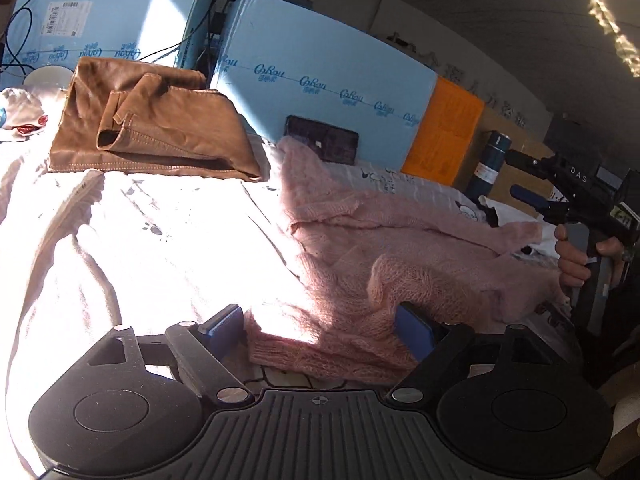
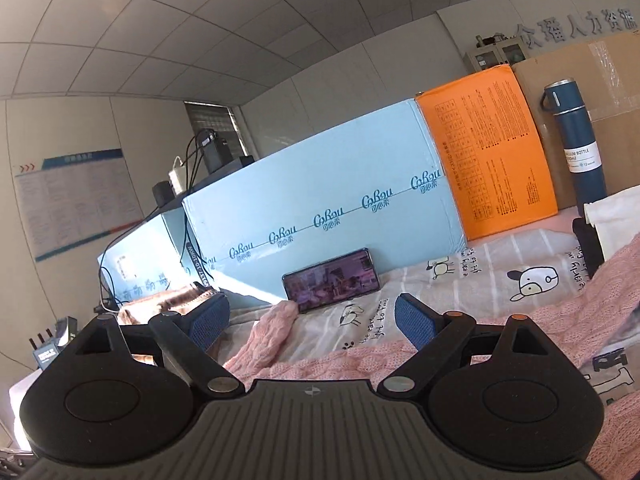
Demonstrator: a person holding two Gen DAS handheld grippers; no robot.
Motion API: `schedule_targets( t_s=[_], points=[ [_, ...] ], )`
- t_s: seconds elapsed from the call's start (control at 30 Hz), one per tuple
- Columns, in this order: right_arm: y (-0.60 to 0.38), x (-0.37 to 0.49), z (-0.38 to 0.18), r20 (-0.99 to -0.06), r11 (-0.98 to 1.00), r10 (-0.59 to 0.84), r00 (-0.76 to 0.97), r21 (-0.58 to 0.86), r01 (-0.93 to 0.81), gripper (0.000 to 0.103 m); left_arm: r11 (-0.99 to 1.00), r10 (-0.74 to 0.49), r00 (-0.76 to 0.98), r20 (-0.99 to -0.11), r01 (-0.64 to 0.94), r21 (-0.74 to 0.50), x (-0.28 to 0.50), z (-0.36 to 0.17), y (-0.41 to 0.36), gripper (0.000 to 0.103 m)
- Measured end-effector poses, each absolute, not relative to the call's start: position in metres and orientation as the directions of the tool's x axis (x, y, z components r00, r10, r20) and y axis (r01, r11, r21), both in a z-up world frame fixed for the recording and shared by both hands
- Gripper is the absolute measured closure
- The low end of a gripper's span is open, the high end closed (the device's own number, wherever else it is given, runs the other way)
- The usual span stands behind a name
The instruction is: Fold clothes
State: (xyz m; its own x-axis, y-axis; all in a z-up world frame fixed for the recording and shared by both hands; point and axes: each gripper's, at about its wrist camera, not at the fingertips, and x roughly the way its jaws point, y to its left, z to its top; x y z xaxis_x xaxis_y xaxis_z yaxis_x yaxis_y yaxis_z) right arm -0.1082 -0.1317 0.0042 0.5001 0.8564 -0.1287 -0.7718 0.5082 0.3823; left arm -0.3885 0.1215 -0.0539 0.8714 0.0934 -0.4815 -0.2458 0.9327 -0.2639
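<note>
A fluffy pink knitted sweater (image 1: 400, 240) lies crumpled on the white printed bedsheet (image 1: 160, 240). My left gripper (image 1: 320, 328) sits low at its near hem, jaws partly apart. The hem lies between the blue pads (image 1: 224, 324), and a fold drapes over the right one; the fabric is not visibly squeezed. My right gripper (image 2: 312, 322) hovers open over the sweater (image 2: 272, 336), nothing between its fingers. In the left wrist view a hand holds the right gripper (image 1: 520, 174) at the far right, past a sleeve. A folded brown garment (image 1: 152, 128) rests at the back left.
Light blue cartons (image 2: 320, 200) and an orange box (image 2: 492, 152) wall off the far side of the bed. A phone (image 2: 332, 276) leans against the cartons, screen lit. A dark blue vacuum bottle (image 2: 576, 136) stands at the right. Strong sunlight washes out the sheet's left half.
</note>
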Motion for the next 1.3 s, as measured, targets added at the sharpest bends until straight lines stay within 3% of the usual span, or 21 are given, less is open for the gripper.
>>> schedule_targets(
  t_s=[0.03, 0.1, 0.13, 0.23, 0.33, 0.47, 0.57, 0.7, 1.0, 1.07, 1.1, 1.13, 1.2, 1.3],
  points=[
    [-0.129, -0.108, 0.003, -0.142, 0.525, 0.847, 0.512, 0.373, -0.765, 0.013, 0.945, 0.086, 0.875, -0.477, -0.223, -0.238, -0.389, -0.056, 0.115, 0.071],
    [-0.13, -0.106, 0.0, -0.149, 0.537, 0.839, 0.524, 0.386, -0.75, 0.013, 0.956, 0.052, 0.909, -0.414, -0.165, -0.241, -0.396, -0.052, 0.11, 0.091],
    [-0.134, -0.104, -0.001, -0.148, 0.538, 0.837, 0.527, 0.401, -0.742, 0.013, 0.96, 0.033, 0.926, -0.377, -0.135, -0.247, -0.4, -0.049, 0.108, 0.091],
    [-0.142, -0.099, -0.005, -0.15, 0.549, 0.825, 0.545, 0.443, -0.709, 0.013, 0.959, -0.067, 0.989, -0.135, 0.026, -0.283, -0.424, -0.027, 0.105, 0.091],
    [-0.152, -0.096, -0.012, -0.156, 0.566, 0.81, 0.566, 0.462, -0.683, 0.013, 0.949, -0.163, 0.986, 0.042, 0.169, -0.267, -0.434, -0.001, 0.1, 0.091],
    [-0.16, -0.091, -0.018, -0.163, 0.579, 0.795, 0.584, 0.49, -0.651, 0.013, 0.917, -0.291, 0.943, 0.163, 0.323, -0.234, -0.422, 0.019, 0.094, 0.091],
    [-0.165, -0.089, -0.022, -0.162, 0.583, 0.789, 0.592, 0.502, -0.639, 0.013, 0.889, -0.348, 0.918, 0.188, 0.387, -0.244, -0.393, 0.024, 0.09, 0.091],
    [-0.168, -0.083, -0.029, -0.179, 0.584, 0.787, 0.591, 0.526, -0.618, 0.013, 0.895, -0.372, 0.923, 0.095, 0.384, -0.227, -0.347, 0.02, 0.074, 0.09],
    [-0.168, -0.073, -0.036, -0.2, 0.557, 0.807, 0.555, 0.569, -0.605, 0.013, 0.962, -0.264, 0.934, -0.239, 0.238, -0.134, -0.265, -0.013, 0.033, 0.086],
    [-0.167, -0.072, -0.037, -0.204, 0.547, 0.816, 0.541, 0.576, -0.607, 0.013, 0.969, -0.24, 0.926, -0.29, 0.21, -0.131, -0.254, -0.019, 0.034, 0.081],
    [-0.167, -0.071, -0.038, -0.207, 0.544, 0.819, 0.535, 0.577, -0.609, 0.013, 0.972, -0.228, 0.921, -0.316, 0.196, -0.13, -0.248, -0.022, 0.035, 0.072],
    [-0.166, -0.071, -0.038, -0.21, 0.54, 0.823, 0.528, 0.579, -0.611, 0.013, 0.975, -0.215, 0.915, -0.341, 0.181, -0.129, -0.243, -0.025, 0.035, 0.056],
    [-0.164, -0.071, -0.039, -0.217, 0.534, 0.83, 0.514, 0.579, -0.617, 0.013, 0.975, -0.208, 0.919, -0.334, 0.167, -0.148, -0.242, -0.025, 0.041, 0.033],
    [-0.164, -0.069, -0.04, -0.224, 0.521, 0.84, 0.494, 0.591, -0.616, 0.013, 0.974, -0.187, 0.94, -0.285, 0.139, -0.179, -0.25, -0.018, 0.055, 0.028]
  ],
)
